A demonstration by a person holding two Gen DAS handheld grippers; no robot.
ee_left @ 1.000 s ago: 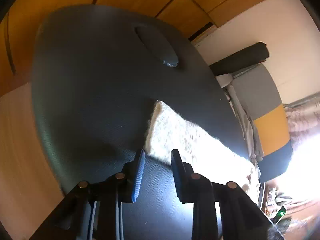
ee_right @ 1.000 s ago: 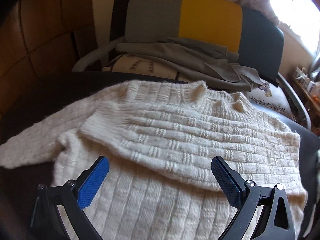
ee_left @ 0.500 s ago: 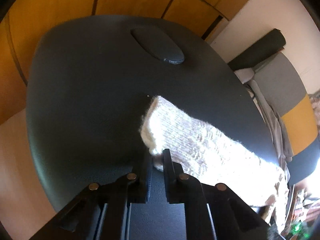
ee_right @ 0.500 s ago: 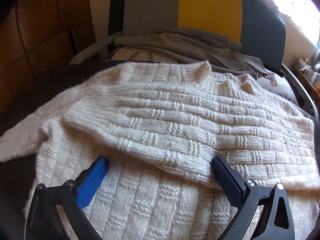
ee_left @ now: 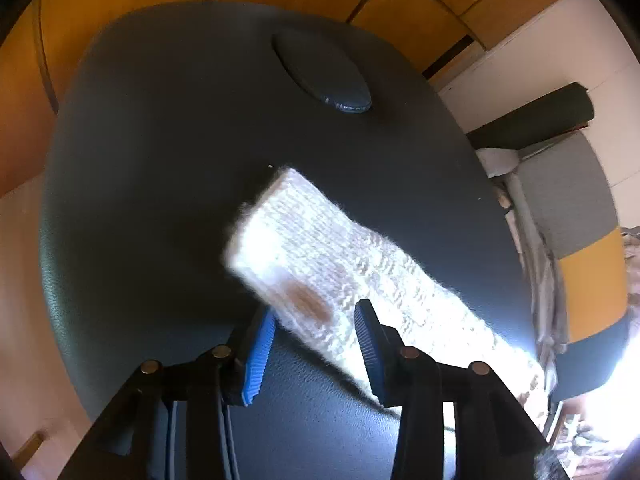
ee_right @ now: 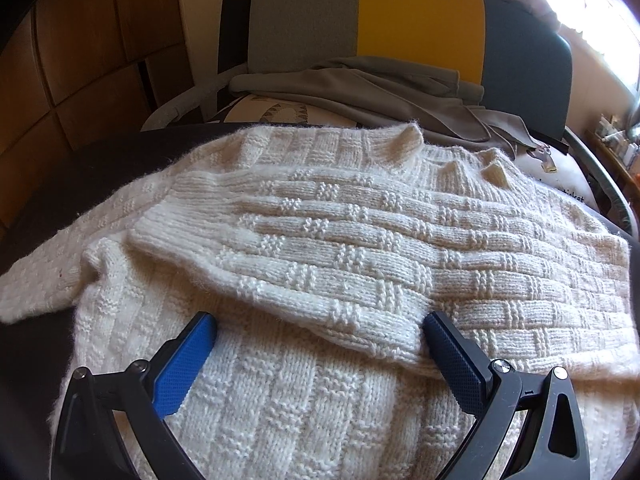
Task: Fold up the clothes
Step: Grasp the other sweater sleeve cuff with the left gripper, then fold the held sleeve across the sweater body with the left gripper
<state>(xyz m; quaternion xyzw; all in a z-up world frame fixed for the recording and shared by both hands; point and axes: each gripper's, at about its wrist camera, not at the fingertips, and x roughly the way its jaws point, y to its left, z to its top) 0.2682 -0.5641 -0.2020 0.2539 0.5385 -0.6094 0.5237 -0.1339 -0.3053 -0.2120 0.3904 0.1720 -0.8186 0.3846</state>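
Observation:
A cream knitted sweater [ee_right: 360,240] lies spread on a dark leather table [ee_right: 80,168], one sleeve folded across its chest. My right gripper [ee_right: 316,344] is open, its blue pads straddling the folded sleeve's lower edge just above the fabric. In the left wrist view the other sleeve [ee_left: 320,248] stretches out over the table [ee_left: 160,160], its cuff end lifted and blurred. My left gripper [ee_left: 312,328] is open with the sleeve's near edge between its pads, not clamped.
A chair [ee_right: 400,32] with grey, yellow and blue back stands behind the table, with grey clothes [ee_right: 360,84] piled on it. Wooden wall panels [ee_right: 100,40] are at the left. An oval dark bump [ee_left: 320,76] sits on the far tabletop. A bright window is at the right.
My left gripper was shut on the sleeve's cuff half a second ago and has since opened; the sleeve has shifted and looks in motion. My right gripper has moved closer over the sweater, still open.

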